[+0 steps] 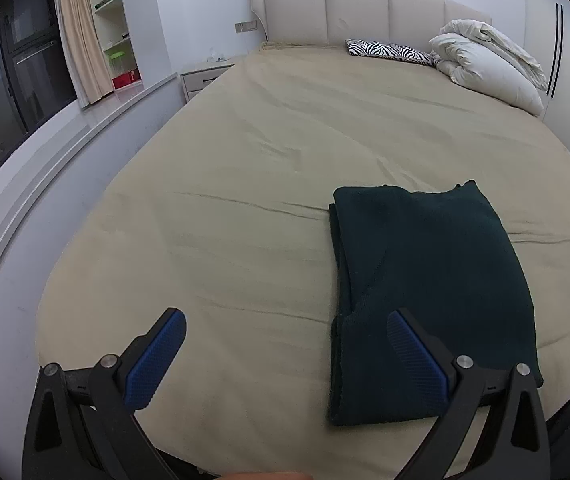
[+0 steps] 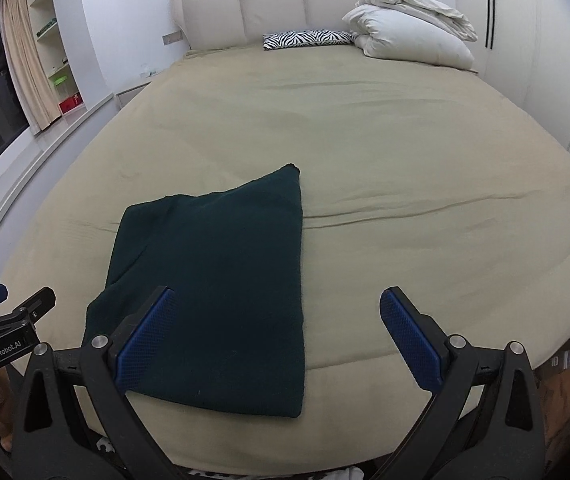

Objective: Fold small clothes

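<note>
Dark green knit, folded into a tidy oblong, is the one garment [image 1: 433, 280] in play, and it lies flat on the beige bed sheet [image 1: 225, 208] near the foot of the mattress, filling the lower right of the left wrist view and the lower left of the right wrist view. Its left side shows stacked layers and a fold line running diagonally across the top face, so I judge the folding to be largely done, with perhaps one last halving or a smoothing pass left. The left gripper [image 1: 285, 354] hangs low over the near edge with its jaws spread wide and nothing between them; its right blue pad [image 1: 413, 360] overlaps the garment's near left corner in the frame, but whether it touches the cloth cannot be told. The right gripper [image 2: 273, 332] is likewise wide open and empty, its left pad [image 2: 145, 340] over the near part of the cloth and its right pad [image 2: 409, 340] over bare sheet. Both tools sit back at the foot of the bed, probably so the person can look over the fold before committing to another grasp. In the upper right of both frames a bundled white duvet [image 1: 489, 64] and a zebra-print pillow [image 1: 389, 52] rest against the padded headboard [image 1: 349, 8], well apart from the work area, leaving open sheet around the garment for any further fold. A bedside cabinet [image 1: 205, 76] stands at the upper left of the left wrist view.
</note>
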A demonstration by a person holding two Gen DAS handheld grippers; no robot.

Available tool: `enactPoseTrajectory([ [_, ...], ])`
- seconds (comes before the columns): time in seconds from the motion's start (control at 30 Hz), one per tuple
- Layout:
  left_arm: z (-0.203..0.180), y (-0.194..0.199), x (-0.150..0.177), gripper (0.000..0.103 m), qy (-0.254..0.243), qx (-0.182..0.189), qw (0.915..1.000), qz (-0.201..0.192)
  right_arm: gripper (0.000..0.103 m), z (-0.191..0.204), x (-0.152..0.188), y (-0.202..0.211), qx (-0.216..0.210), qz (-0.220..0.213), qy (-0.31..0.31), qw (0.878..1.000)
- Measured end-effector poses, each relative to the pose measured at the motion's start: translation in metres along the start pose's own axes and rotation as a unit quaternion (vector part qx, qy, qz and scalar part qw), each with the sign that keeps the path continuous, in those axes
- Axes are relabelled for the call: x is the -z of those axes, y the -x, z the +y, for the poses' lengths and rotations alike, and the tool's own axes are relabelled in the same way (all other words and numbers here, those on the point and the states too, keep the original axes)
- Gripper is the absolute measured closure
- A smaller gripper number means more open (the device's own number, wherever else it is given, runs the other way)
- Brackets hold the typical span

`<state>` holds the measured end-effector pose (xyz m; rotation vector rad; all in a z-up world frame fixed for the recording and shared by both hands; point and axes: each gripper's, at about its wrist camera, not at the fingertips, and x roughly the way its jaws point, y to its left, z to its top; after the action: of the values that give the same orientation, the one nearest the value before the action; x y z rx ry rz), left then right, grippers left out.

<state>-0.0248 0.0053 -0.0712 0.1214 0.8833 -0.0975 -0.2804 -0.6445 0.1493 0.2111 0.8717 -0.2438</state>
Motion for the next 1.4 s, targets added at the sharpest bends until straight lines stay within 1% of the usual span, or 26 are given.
enactPoseTrajectory([
  [0.43,0.0,-0.011,0.008,0.0,0.0,0.003,0.9997,0.025,0.0,0.01,0.002,0.001,0.0,0.01,-0.002,1.0],
  [1.0,0.003,-0.009,0.011,0.0,0.006,0.003,0.9997,0.024,0.0,0.021,0.009,-0.006,-0.004,0.019,0.005,1.0],
  [1.4,0.007,-0.009,0.009,0.0,0.008,0.002,0.9997,0.024,0.0,0.021,0.012,-0.009,-0.01,0.023,0.004,1.0],
])
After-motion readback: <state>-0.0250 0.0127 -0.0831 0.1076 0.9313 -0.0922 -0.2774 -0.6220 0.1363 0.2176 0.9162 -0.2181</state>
